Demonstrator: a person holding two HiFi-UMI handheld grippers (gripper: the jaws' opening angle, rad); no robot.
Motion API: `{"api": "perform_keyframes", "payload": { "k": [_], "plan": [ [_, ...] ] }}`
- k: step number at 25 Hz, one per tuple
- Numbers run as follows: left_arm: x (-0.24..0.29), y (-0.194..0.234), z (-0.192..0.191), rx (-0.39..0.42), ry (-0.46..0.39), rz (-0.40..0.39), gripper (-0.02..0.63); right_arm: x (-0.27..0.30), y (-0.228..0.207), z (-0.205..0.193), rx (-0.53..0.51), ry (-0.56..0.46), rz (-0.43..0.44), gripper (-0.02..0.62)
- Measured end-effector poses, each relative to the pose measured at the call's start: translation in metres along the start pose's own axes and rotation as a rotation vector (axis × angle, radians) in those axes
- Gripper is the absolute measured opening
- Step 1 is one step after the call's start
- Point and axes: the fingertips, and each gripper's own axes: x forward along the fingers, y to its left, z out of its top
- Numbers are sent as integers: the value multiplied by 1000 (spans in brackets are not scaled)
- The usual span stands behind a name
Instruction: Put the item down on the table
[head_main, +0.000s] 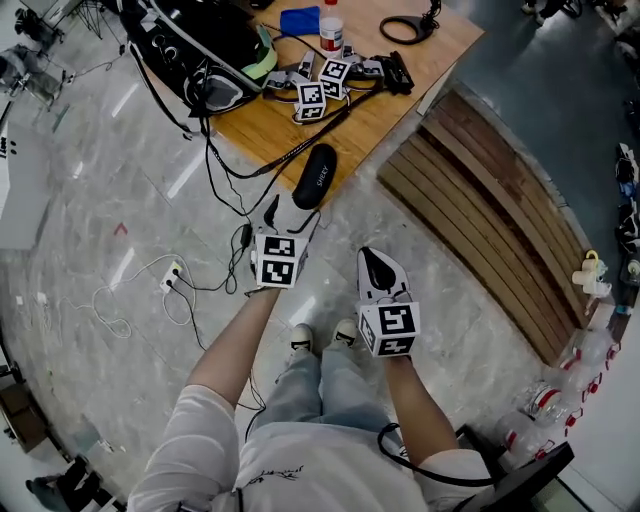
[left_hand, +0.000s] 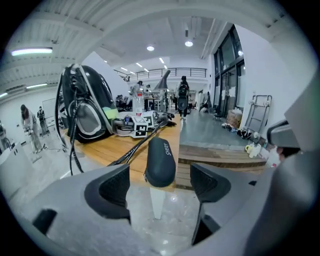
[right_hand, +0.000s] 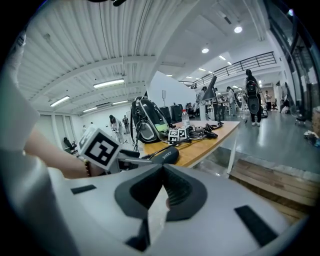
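Observation:
A black oblong case (head_main: 314, 177) lies on the near corner of the wooden table (head_main: 400, 80), its end jutting over the edge. My left gripper (head_main: 292, 218) sits just behind it, open. In the left gripper view the case (left_hand: 160, 161) stands beyond the gripper (left_hand: 160, 182), and the pads are wide apart and clear of it. Nearer the person, above the floor, my right gripper (head_main: 376, 262) is shut. In the right gripper view its pads meet with nothing between them (right_hand: 162, 187), and the case (right_hand: 166, 155) shows ahead on the table.
On the table are a black bag (head_main: 205, 50), spare marker-cube grippers (head_main: 320, 90), a bottle (head_main: 330, 25) and cables that hang off the edge. A slatted wooden platform (head_main: 490, 220) lies right of the table. A power strip (head_main: 172, 277) and cords are on the floor at left.

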Motion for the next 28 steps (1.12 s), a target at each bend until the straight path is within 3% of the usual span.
{"api": "perform_keyframes", "payload": {
  "k": [5, 10, 12, 20, 24, 28],
  "plan": [
    [-103, -25, 16, -57, -79, -5, 236, -41, 32, 22, -30, -13, 33, 4],
    [-198, -37, 17, 19, -95, 66, 48, -92, 69, 34, -72, -23, 74, 5],
    [-228, -41, 13, 10, -101, 76, 6, -109, 77, 33, -68, -24, 69, 4],
    [-298, -53, 27, -126, -231, 33, 6, -135, 114, 50, 85, -34, 78, 3],
    [-316, -49, 35, -104, -259, 51, 5, -148, 129, 51, 43, -35, 83, 3],
    [-325, -65, 43, -73, -279, 18, 5, -158, 132, 49, 33, -46, 78, 3]
  ]
}}
